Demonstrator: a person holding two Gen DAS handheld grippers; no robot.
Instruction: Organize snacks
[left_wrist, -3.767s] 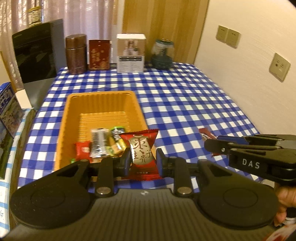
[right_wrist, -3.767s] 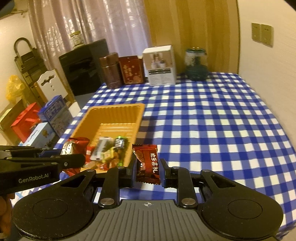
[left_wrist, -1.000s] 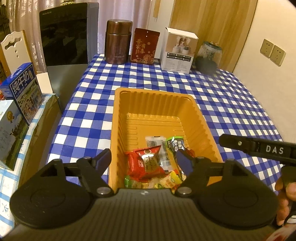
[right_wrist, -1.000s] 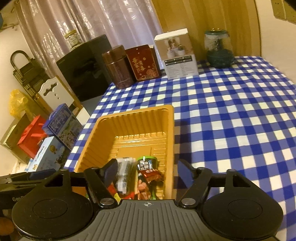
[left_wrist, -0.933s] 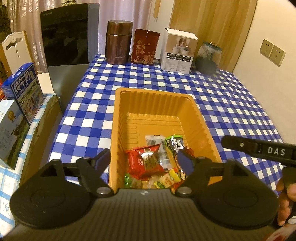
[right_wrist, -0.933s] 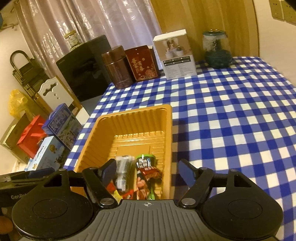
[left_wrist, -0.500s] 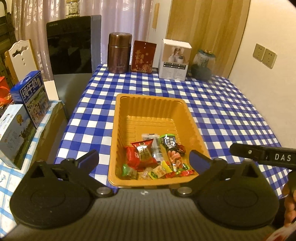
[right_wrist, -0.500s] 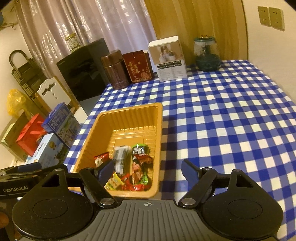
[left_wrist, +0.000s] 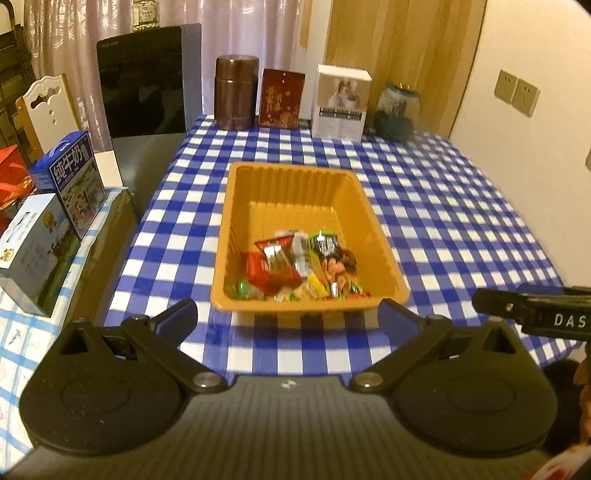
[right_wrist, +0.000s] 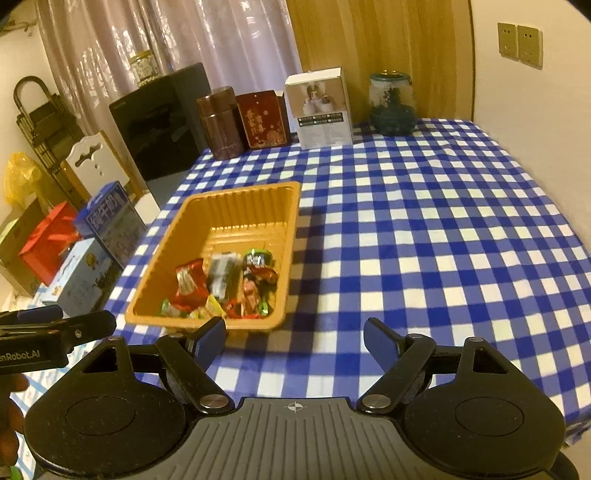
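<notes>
An orange plastic tray (left_wrist: 295, 170) stands on the blue-and-white checked tablecloth (left_wrist: 443, 221), with several wrapped snacks (left_wrist: 295, 264) heaped at its near end. My left gripper (left_wrist: 288, 314) hovers just in front of the tray's near rim, open wide and holding nothing. In the right wrist view the tray (right_wrist: 240, 192) and its snacks (right_wrist: 221, 284) lie ahead to the left. My right gripper (right_wrist: 295, 334) is open and empty over the cloth beside the tray's near right corner. A finger (left_wrist: 517, 308) of the right gripper shows at the left view's right edge.
Along the table's far edge stand a brown canister (left_wrist: 236, 98), a red tin (left_wrist: 282, 98), a white box (left_wrist: 341, 103) and a glass jar (left_wrist: 397, 110). A black appliance (left_wrist: 147, 92) and milk cartons (left_wrist: 70, 181) sit off the table's left side. A wall bounds the right.
Both grippers have drawn back and slightly up from over the tray. The left jaws have spread wider. The packets they held earlier now lie in the tray.
</notes>
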